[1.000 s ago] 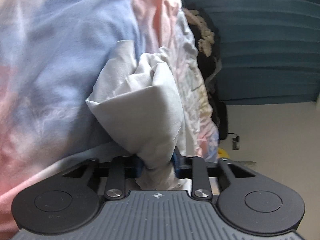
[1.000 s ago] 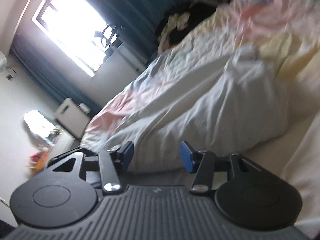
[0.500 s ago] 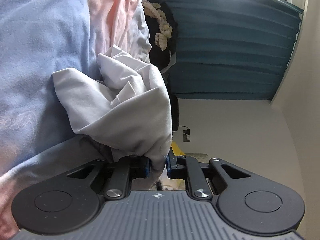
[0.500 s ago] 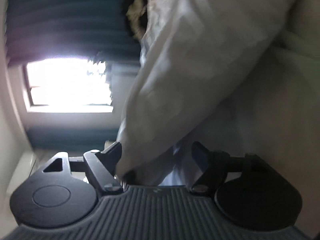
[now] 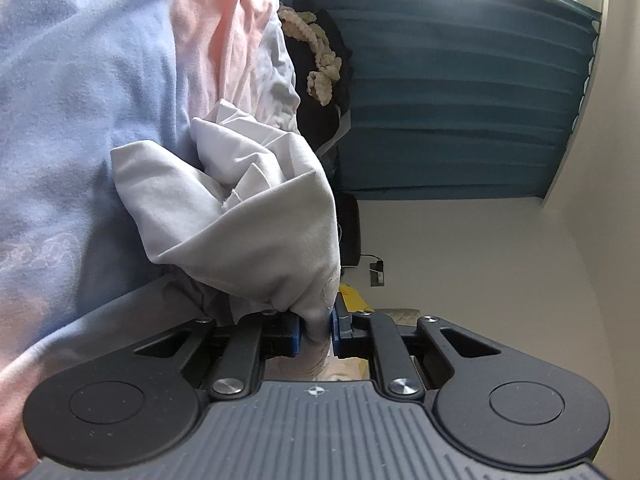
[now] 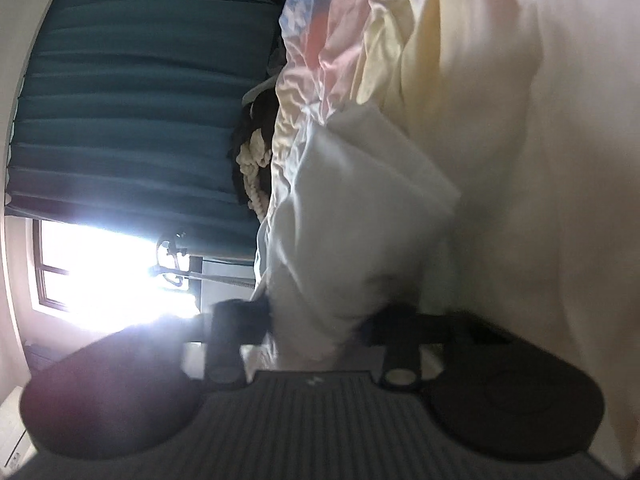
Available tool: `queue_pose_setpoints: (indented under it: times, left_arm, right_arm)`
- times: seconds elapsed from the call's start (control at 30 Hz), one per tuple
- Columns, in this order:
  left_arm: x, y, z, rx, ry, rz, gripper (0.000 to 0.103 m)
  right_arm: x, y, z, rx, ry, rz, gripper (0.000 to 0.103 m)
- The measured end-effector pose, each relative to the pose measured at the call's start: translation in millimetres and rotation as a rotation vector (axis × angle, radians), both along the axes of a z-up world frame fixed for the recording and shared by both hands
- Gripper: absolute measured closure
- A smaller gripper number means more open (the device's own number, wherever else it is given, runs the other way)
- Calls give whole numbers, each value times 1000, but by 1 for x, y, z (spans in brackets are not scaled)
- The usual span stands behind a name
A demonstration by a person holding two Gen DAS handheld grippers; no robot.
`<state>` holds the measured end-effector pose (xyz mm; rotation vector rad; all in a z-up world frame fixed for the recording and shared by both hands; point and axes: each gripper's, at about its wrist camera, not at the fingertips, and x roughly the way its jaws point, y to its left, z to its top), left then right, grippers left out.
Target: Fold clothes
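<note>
My left tool (image 5: 315, 330) pinches a bunched, creased white garment (image 5: 248, 216) against the pastel bedspread (image 5: 80, 100). My right tool (image 6: 316, 330) has cloth between its fingers; its grip is blurred, I cannot tell.

The garment (image 5: 256, 216) lies bunched on the bed (image 5: 80, 100), one edge between the left tool (image 5: 314, 326), another between the right tool (image 6: 316, 324), curtain (image 5: 460, 92) behind.

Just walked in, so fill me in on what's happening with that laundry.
A person holding a gripper in each hand is folding a white garment on a bed with pastel bedding. The left gripper is shut on a bunched corner of it. The right gripper has cloth between its fingers too, but that view is blurred, so its grip is unclear.
</note>
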<state>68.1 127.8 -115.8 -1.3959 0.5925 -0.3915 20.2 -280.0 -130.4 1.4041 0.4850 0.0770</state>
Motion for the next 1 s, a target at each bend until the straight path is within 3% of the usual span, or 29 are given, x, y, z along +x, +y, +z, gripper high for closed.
queue_pose_setpoints:
  times: [0.2, 0.37, 0.5, 0.67, 0.83, 0.9, 1.0]
  left_arm:
    - [7, -6, 26, 37, -20, -16, 87]
    - [42, -29, 76, 86, -61, -60, 87]
    - [96, -76, 121, 137, -69, -130, 87]
    - [168, -169, 149, 183, -82, -219, 87]
    - [227, -279, 143, 273, -168, -298, 87]
    - [241, -317, 125, 307, -216, -337, 87]
    - [241, -362, 73, 386, -189, -410, 87]
  right_arm:
    - [-2, -6, 38, -54, -80, -3, 85]
    - [14, -27, 83, -92, -129, 5, 85]
    - [48, -70, 125, -111, -121, 11, 85]
    - [97, -154, 166, -179, -129, -38, 85]
    - [130, -244, 182, -275, -113, -112, 85]
    - [130, -274, 175, -341, -121, -138, 85]
    - [121, -307, 146, -451, -97, -146, 85]
